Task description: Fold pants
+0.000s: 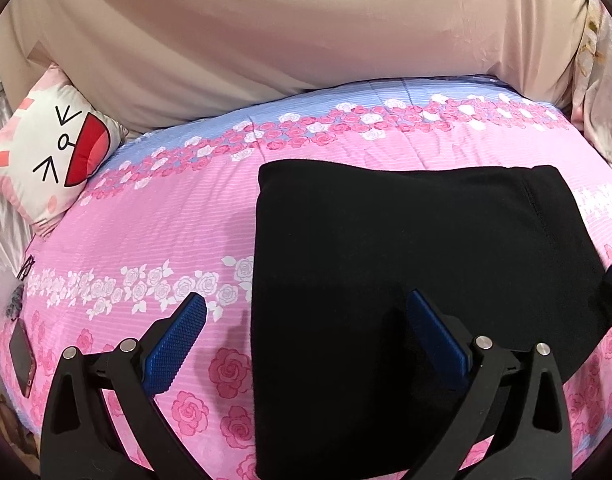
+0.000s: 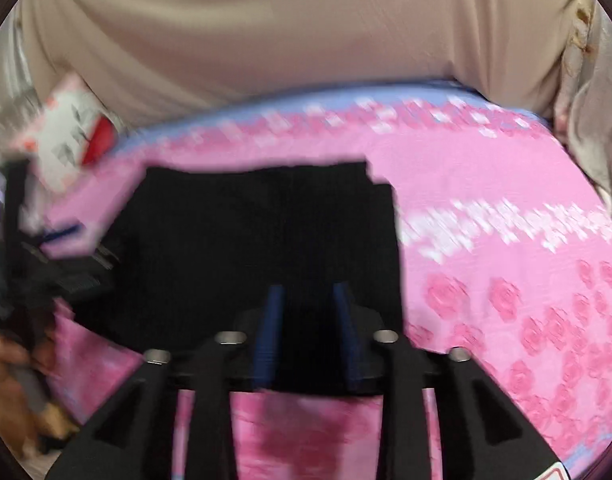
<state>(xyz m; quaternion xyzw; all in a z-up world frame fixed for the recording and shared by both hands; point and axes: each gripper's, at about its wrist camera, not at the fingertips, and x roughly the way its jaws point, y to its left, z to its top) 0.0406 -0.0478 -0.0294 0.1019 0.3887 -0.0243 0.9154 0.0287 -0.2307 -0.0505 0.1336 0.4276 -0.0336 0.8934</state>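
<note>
Left gripper (image 1: 306,312) nearest the lens in the left wrist view: black arms, 2 blue ribbed pads (image 1: 178,344), jaws spread wide and released, nothing between them. Left finger hung over bare bedspread; right finger hung over the near left part of the black pants (image 1: 405,264), contact not clear.

Pants lay folded into a compact dark block on the pink rose-print bedspread (image 1: 154,240), right of centre in this view, with a stitched seam on the upper right part. Left edge straight, top edge a little uneven.

Right gripper (image 2: 307,292), right wrist view, blurred: jaws parted by a narrow gap, blue pads not pressing on cloth, the near edge of the pants showing between and beyond them. No grip seen.

Cartoon-face cushion (image 1: 54,148) sat at the bedspread's far left corner, against a beige padded headboard (image 1: 306,40). Dark phone-like slab (image 1: 22,356) lay at the left edge of the bed. Blue band ran along the bedspread's far side.
</note>
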